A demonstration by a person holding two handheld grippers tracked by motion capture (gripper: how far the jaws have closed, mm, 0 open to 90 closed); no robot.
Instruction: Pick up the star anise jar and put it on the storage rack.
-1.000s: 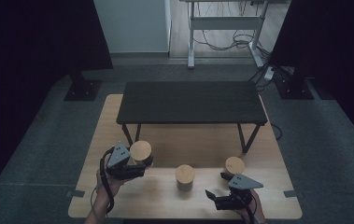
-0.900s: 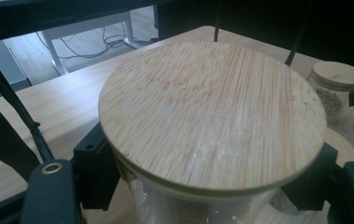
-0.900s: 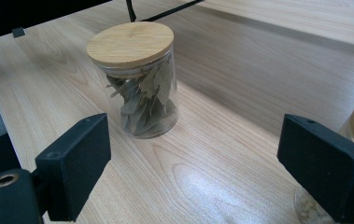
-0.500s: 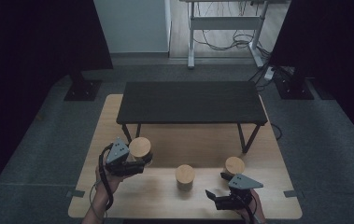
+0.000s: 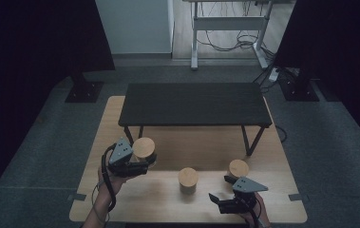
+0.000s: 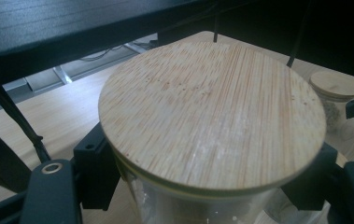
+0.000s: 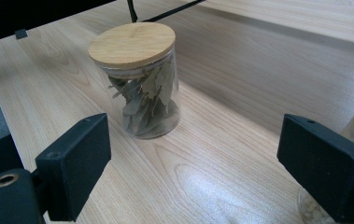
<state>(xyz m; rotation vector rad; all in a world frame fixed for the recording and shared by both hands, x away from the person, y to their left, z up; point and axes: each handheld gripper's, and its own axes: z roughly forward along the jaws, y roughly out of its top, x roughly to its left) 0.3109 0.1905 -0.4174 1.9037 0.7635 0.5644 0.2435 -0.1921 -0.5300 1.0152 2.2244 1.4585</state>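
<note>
Your left tool [image 5: 142, 160] is clenched on a glass jar [image 6: 202, 205] just below its bamboo lid [image 6: 212, 116], the pads pressing on the glass from both sides — a low, level grip that likely keeps the lid clear and the jar upright. You hold it near the left legs of the black shelf [image 5: 194, 103], probably bound for its top. Your right tool [image 5: 225, 202] rests released on the wooden desk [image 5: 263, 147], jaws wide, aimed at the middle jar [image 7: 139, 81] of dried leaves, with jar 3 [image 5: 238, 169] just beside it — ready for either.
</note>
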